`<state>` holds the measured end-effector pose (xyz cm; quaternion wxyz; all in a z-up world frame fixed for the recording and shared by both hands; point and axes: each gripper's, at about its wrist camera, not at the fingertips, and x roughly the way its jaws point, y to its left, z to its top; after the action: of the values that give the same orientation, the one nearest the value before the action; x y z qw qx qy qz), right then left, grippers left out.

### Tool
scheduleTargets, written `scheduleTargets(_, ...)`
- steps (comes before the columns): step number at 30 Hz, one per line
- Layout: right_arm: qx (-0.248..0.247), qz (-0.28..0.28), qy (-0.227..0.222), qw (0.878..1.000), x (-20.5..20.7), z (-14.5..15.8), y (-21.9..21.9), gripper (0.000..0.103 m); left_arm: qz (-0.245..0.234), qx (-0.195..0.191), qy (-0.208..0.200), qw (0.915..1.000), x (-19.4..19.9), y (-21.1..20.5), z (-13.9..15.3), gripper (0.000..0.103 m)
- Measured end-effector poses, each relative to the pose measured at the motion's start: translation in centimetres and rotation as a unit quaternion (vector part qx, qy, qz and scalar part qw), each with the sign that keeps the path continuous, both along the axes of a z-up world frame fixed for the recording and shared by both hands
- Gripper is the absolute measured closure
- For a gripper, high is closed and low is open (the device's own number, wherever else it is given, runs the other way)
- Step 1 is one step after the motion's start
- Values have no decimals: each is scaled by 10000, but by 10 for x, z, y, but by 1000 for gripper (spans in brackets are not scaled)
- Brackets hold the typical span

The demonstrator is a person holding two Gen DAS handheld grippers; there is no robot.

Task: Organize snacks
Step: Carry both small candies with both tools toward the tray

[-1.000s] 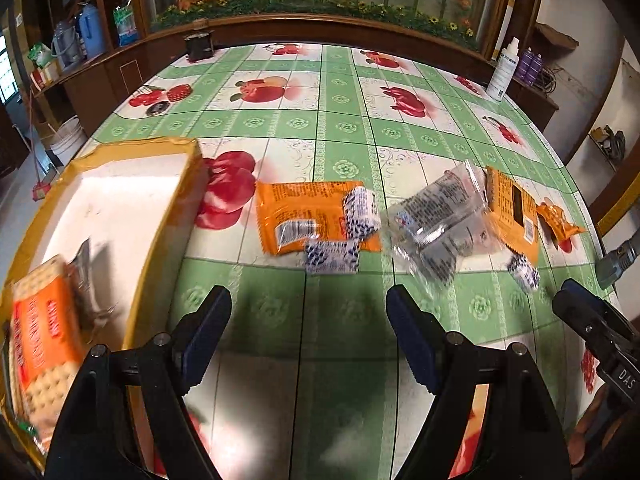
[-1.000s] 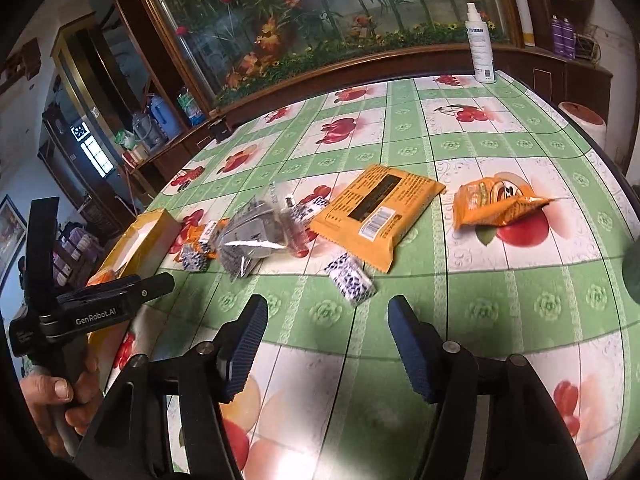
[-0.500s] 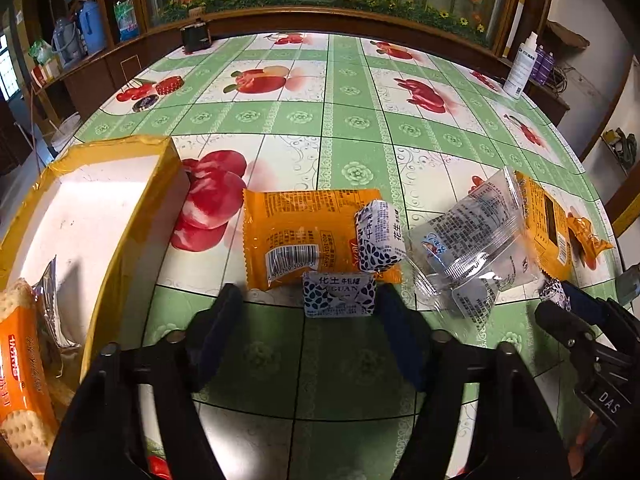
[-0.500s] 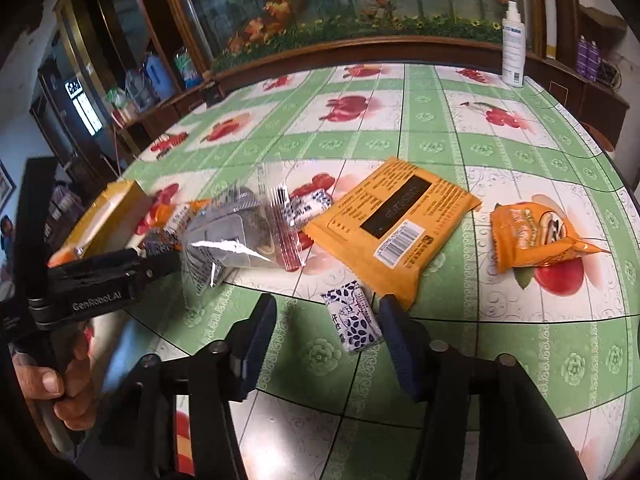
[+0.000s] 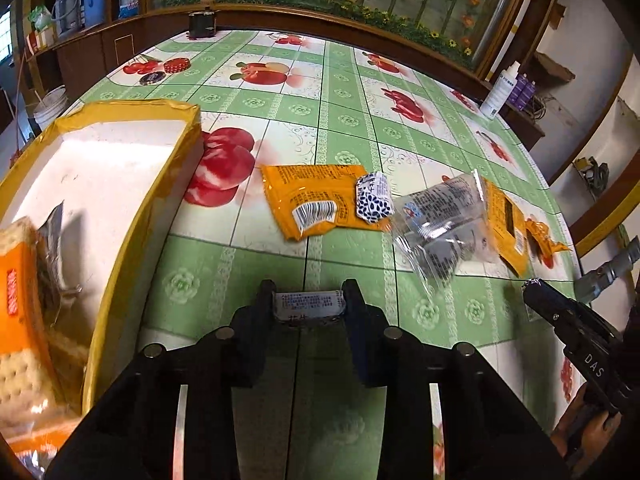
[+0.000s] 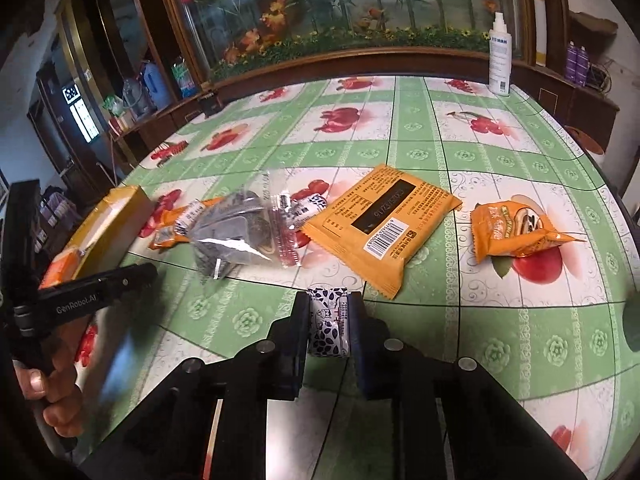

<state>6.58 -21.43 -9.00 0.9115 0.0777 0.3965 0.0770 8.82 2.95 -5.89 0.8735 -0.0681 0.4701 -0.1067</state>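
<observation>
Snacks lie scattered on the green fruit-print table (image 5: 332,120). Left wrist view: my left claw (image 5: 308,304) has just been closing and now pinches a small white sweet (image 5: 308,305) between its pads, low over the cloth; the yellow box (image 5: 132,216) sits to its left with a cracker pack (image 5: 16,312) inside; ahead lie an orange packet (image 5: 308,204), a blue-spotted sweet (image 5: 373,199) on it, and a clear bag (image 5: 440,220). Right wrist view: my right claw (image 6: 329,320) has just been closing too and grips a spotted sweet (image 6: 328,322); beyond it lie a flat orange pack (image 6: 380,224) and a puffy orange bag (image 6: 516,232), apart.
</observation>
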Motion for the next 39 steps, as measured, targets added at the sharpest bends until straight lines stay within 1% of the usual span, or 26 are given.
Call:
scheduleTargets(3, 157, 42, -63, 9998, -13, 6, 3, 83, -16, 9, -105, 9999, -14, 2, 8, 72)
scheduleTargets(8, 318, 174, -180, 9992, -34, 15, 14, 83, -78, 57, -409, 9991, -46, 7, 27, 72)
scheduleTargets(11, 338, 274, -243, 9988, -47, 19, 23, 83, -95, -29, -477, 9988, -61, 13, 34, 72)
scheduleTargets(14, 392, 379, -259, 9982, -56, 21, 33, 83, -36, -4, -535, 9986, -73, 18, 39, 72)
scheduleTargets(20, 403, 574, -313, 9970, -70, 25, 51, 83, 94, 240, -658, 9975, -87, 20, 46, 72)
scheduleTargets(25, 421, 685, -393, 9960, -80, 32, 61, 83, 104, 423, -809, 9958, -99, 17, 54, 72)
scheduleTargets(32, 466, 800, -466, 9946, -88, 41, 72, 84, 150, 546, -936, 9940, -108, 19, 61, 72)
scheduleTargets(39, 495, 886, -495, 9936, -91, 44, 79, 84, 246, 579, -983, 9932, -113, 27, 64, 72)
